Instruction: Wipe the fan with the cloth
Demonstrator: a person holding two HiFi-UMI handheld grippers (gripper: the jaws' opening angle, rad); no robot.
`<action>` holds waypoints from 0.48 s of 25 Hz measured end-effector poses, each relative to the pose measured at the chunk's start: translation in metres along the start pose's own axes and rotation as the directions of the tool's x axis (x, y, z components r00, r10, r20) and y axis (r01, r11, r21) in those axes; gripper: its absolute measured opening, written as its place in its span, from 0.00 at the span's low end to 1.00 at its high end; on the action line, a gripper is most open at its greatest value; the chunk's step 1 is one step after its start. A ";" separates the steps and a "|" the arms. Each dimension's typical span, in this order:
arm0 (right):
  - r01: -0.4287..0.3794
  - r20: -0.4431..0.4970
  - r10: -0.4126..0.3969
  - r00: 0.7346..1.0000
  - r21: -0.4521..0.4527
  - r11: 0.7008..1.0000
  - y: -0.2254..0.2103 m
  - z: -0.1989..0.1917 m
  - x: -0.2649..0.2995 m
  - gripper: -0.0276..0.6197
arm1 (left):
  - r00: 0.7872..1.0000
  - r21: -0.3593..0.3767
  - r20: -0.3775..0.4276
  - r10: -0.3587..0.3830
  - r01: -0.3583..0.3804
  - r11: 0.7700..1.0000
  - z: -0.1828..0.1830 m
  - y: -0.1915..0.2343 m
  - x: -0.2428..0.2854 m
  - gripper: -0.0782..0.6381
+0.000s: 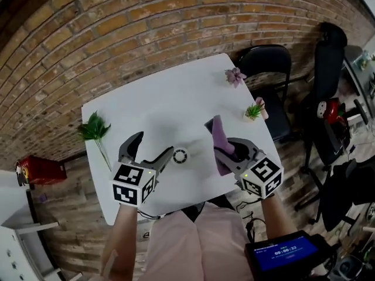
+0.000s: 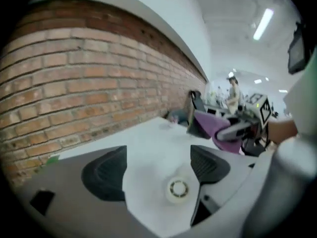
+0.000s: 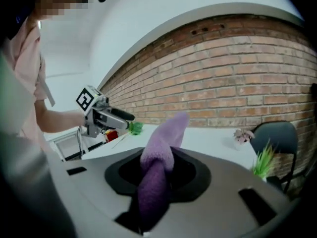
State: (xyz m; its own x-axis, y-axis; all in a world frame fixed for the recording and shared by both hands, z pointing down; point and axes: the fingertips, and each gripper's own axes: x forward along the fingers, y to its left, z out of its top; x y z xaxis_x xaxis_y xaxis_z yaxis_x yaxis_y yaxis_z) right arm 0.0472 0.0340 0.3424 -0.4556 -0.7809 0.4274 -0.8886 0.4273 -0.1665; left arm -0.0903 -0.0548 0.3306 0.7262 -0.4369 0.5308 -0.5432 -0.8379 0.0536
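A small round white fan (image 1: 180,156) lies flat on the white table (image 1: 158,92), between my two grippers. My left gripper (image 1: 153,148) hangs above the table just left of it, jaws wide open and empty. In the left gripper view the fan (image 2: 178,188) shows between the dark pads (image 2: 105,173), lower down on the tabletop. My right gripper (image 1: 221,142) is shut on a purple cloth (image 1: 220,134), right of the fan. In the right gripper view the cloth (image 3: 158,162) stands up out of the jaws as a thick fold and hangs below them.
A green leafy sprig (image 1: 94,127) lies at the table's left edge. A pink flower (image 1: 235,75) and a small potted plant (image 1: 254,111) stand near its right edge. A black chair (image 1: 266,69) stands behind the table. A brick wall runs along the back.
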 end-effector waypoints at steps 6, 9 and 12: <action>0.086 0.226 -0.077 0.971 -0.031 0.996 -0.002 0.118 0.015 0.22 | 0.799 -0.155 0.432 0.419 -0.392 0.907 0.102 0.055 -0.086 0.18; 0.137 0.301 -0.116 0.947 -0.049 0.989 0.018 0.157 0.006 0.22 | 0.727 -0.145 0.488 0.484 -0.479 0.866 0.124 0.054 -0.120 0.13; 0.178 0.340 -0.133 0.931 -0.105 0.978 0.022 0.182 0.003 0.22 | 0.696 -0.159 0.524 0.491 -0.486 0.859 0.141 0.051 -0.128 0.13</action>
State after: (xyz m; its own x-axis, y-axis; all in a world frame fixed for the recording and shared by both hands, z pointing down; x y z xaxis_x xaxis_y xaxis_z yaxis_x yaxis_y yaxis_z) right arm 0.0162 -0.0419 0.1783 -0.3240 -0.9387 0.1177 -0.9450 0.3270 0.0064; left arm -0.1512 -0.0881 0.1461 0.4595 -0.8869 -0.0479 -0.8869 -0.4554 -0.0774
